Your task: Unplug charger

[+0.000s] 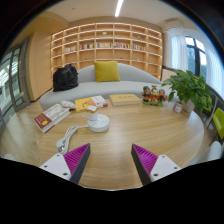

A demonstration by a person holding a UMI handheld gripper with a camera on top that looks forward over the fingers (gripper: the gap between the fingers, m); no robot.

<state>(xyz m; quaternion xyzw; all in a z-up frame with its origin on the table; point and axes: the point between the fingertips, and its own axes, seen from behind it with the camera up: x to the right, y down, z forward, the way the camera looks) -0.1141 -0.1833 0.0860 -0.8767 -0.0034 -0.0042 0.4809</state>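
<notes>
A round white device (98, 122), probably the socket unit with the charger, sits on the wooden table (130, 130) ahead of my fingers and a little to the left. A white cable (65, 142) lies on the table to its left, just ahead of my left finger. My gripper (110, 162) is open and empty, low over the table's near part. Its magenta pads (77, 158) stand wide apart with only bare wood between them. I cannot make out a plug.
Books (48, 118) lie at the table's left, with more books and papers (92, 102) and a flat yellow item (125, 98) at its far side. Small figurines (152, 95) and a potted plant (190, 90) stand at the right. A sofa (100, 82) and shelves (105, 42) are beyond.
</notes>
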